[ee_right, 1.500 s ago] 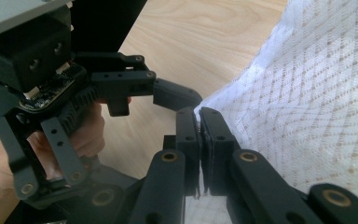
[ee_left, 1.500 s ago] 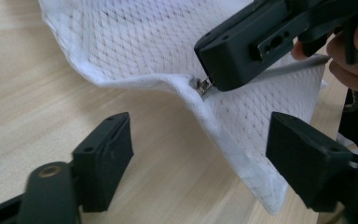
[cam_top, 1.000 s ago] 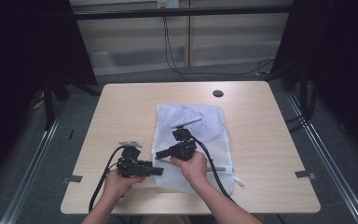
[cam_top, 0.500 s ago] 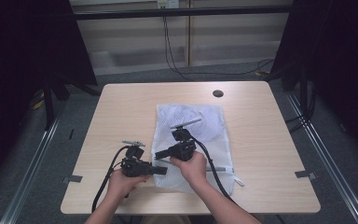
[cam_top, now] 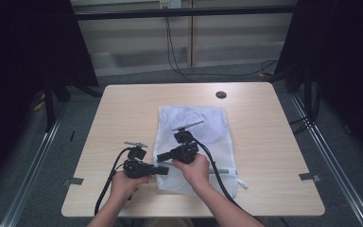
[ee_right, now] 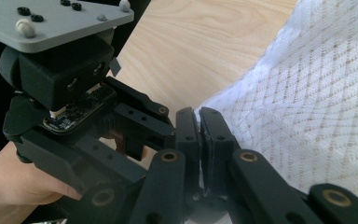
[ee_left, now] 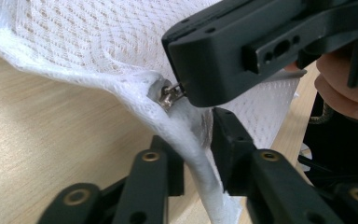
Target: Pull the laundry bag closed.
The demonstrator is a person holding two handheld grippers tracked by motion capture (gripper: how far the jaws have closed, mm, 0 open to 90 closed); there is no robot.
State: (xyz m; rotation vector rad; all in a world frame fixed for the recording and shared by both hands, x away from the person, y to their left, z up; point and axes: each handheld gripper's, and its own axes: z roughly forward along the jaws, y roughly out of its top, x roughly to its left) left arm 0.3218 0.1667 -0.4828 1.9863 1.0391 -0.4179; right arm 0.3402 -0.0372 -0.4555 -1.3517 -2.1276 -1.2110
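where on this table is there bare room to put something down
Bare wood runs along the far edge of the table beyond the white mesh laundry bag, around the dark round hole, and down the whole right side. The left strip is free too. The near middle is crowded: the left gripper and right gripper both work the bag's corner there.

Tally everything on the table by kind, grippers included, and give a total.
White mesh laundry bag: 1
Handheld black grippers: 2, the left gripper and the right gripper
Round dark disc near the table's far edge: 1
Total: 4
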